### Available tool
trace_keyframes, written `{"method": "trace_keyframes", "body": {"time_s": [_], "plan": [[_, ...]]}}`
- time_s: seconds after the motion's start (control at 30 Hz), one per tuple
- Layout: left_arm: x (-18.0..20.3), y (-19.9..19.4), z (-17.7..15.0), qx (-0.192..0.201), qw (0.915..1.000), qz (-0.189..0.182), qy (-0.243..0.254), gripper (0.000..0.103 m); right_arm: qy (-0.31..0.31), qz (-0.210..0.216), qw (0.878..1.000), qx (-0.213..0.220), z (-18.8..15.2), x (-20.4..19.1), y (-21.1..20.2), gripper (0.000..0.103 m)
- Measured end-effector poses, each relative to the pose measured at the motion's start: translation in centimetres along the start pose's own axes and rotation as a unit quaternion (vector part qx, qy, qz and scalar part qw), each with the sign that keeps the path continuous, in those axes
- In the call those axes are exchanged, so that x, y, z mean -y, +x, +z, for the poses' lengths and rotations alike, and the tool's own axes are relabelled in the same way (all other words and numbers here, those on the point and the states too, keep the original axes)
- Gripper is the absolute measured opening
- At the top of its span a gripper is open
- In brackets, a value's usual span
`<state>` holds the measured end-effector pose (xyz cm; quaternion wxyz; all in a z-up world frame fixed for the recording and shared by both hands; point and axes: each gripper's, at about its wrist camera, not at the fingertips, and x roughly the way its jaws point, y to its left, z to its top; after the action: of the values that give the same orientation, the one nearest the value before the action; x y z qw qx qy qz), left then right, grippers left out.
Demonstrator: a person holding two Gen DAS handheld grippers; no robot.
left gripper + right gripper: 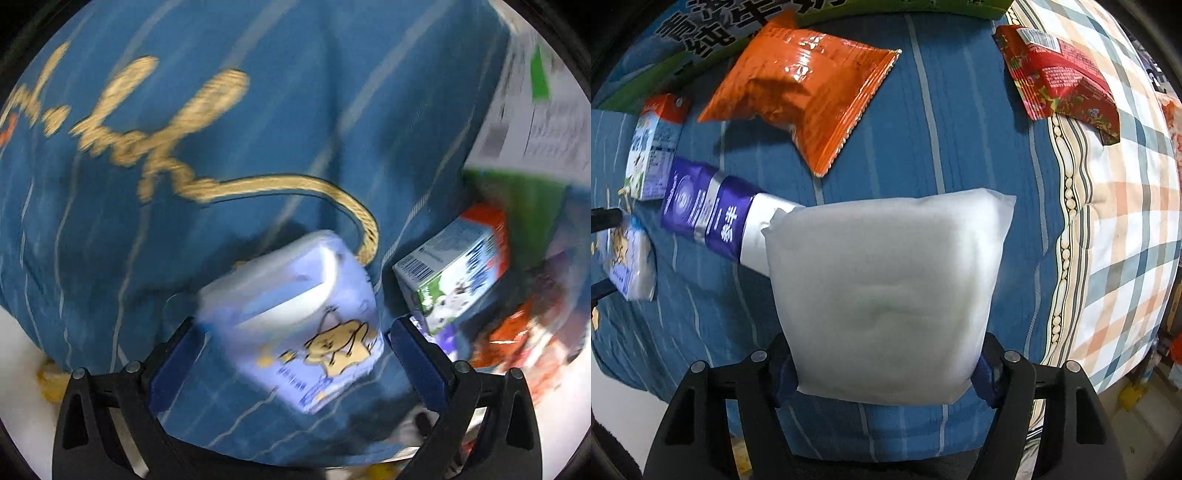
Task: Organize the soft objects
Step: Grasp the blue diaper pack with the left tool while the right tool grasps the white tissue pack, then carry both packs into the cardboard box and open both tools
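Observation:
In the left wrist view a light purple tissue pack (299, 317) with a yellow star cartoon sits between my left gripper's (295, 343) blue pads, on a blue striped cloth (258, 122); the jaws stand wide and the pads seem not to press it. The view is blurred. In the right wrist view my right gripper (882, 369) is shut on a white soft packet (882, 291), held above the blue cloth (942, 122). The tissue pack also shows at the left edge there (629, 258).
On the cloth lie an orange snack bag (801, 92), a red snack bag (1060, 77), a purple and silver pouch (713, 214) and a small milk carton (653, 147). A large printed box (676, 40) stands behind. A plaid quilt (1126, 221) lies right.

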<state>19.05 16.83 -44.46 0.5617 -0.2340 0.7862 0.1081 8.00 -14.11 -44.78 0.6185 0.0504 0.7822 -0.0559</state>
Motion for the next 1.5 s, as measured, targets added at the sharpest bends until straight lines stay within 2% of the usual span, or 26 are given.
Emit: {"method": "trace_keyframes", "body": {"time_s": [0.03,0.13,0.17,0.3,0.4,0.57,0.67,0.8,0.93,1.0,1.13,1.23,1.37,1.5], "plan": [[0.7,0.6,0.1,-0.004,0.9998,0.018,0.012,0.1,0.003,-0.002,1.0,-0.001,0.1,0.0,0.1,0.075],[1.2,1.6,0.0,-0.007,0.9995,0.025,0.021,0.094,0.008,-0.006,1.0,-0.004,1.7,-1.2,-0.5,0.075],[1.2,1.5,-0.2,0.004,0.9994,0.027,0.02,0.093,0.011,-0.005,1.0,-0.005,2.1,-1.2,-0.6,0.075],[1.5,-0.1,-1.4,0.045,0.9974,0.034,0.045,0.072,0.013,-0.007,1.0,-0.003,3.7,-1.4,-1.0,0.074],[2.1,-1.6,-2.5,0.069,0.993,0.049,0.082,0.065,0.02,-0.001,1.0,0.0,4.5,0.2,-2.0,0.072],[1.7,-3.4,-6.1,0.114,0.9777,0.094,0.149,0.064,0.012,0.007,1.0,0.003,3.4,0.6,-3.2,0.07],[1.5,-4.5,-9.0,0.13,0.9699,0.102,0.179,0.064,0.008,0.01,1.0,0.013,2.1,0.5,-4.7,0.07],[2.7,-7.1,-13.0,0.154,0.9612,0.091,0.21,0.064,0.001,0.023,0.999,0.03,1.1,0.4,-7.4,0.07],[4.9,-10.5,-15.2,0.176,0.9544,0.069,0.231,0.064,-0.016,0.033,0.998,0.059,0.6,0.3,-11.1,0.07],[4.3,-12.4,-16.9,0.188,0.9504,0.057,0.241,0.064,-0.026,0.04,0.996,0.075,1.0,0.7,-12.9,0.07],[7.2,-16.4,-18.5,0.221,0.9383,0.039,0.263,0.064,-0.045,0.057,0.991,0.108,2.3,2.1,-16.9,0.07],[9.4,-20.3,-17.8,0.244,0.932,0.026,0.266,0.064,-0.058,0.07,0.987,0.131,3.8,3.5,-20.4,0.07],[13.3,-22.0,-15.8,0.263,0.9271,-0.001,0.267,0.065,-0.071,0.086,0.98,0.164,6.7,4.9,-25.2,0.07],[16.8,-24.3,-13.3,0.282,0.9192,-0.002,0.274,0.065,-0.094,0.076,0.973,0.199,10.8,4.6,-28.9,0.07]]}}
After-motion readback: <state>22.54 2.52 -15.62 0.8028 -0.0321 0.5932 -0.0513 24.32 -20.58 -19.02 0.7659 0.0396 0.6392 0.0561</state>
